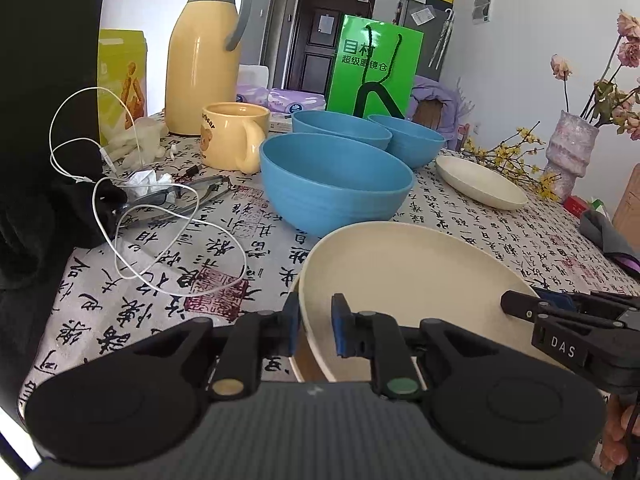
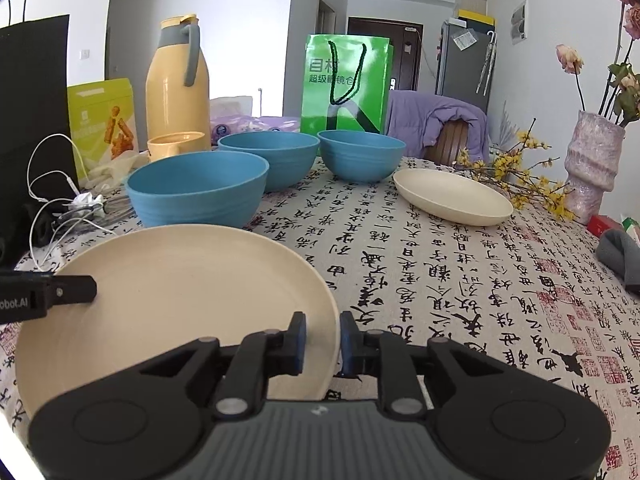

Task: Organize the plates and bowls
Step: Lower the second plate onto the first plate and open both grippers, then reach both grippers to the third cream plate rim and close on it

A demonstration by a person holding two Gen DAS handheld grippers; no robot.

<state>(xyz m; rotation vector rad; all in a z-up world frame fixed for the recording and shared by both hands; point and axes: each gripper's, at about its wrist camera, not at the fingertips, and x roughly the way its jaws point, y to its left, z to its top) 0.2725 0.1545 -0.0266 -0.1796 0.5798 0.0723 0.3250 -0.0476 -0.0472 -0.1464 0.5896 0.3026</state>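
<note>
A cream plate [image 1: 412,280] lies near the front of the table; it also shows in the right wrist view [image 2: 172,292]. My left gripper [image 1: 316,328] straddles its left rim, with a gap between the pads. My right gripper [image 2: 323,340] straddles its right rim the same way, with a small gap. Three blue bowls stand behind: a large one [image 1: 336,184], a middle one [image 1: 340,128] and a right one [image 1: 412,140]. A second cream plate [image 1: 480,184] lies at the back right, also in the right wrist view [image 2: 452,196].
A yellow mug [image 1: 232,136], yellow thermos [image 1: 204,52], green paper bag [image 1: 374,68], white cable [image 1: 160,220], glasses and crumpled tissue crowd the left and back. A vase [image 1: 568,156] with flowers stands at the right. A grey cloth [image 2: 620,256] lies at the right edge.
</note>
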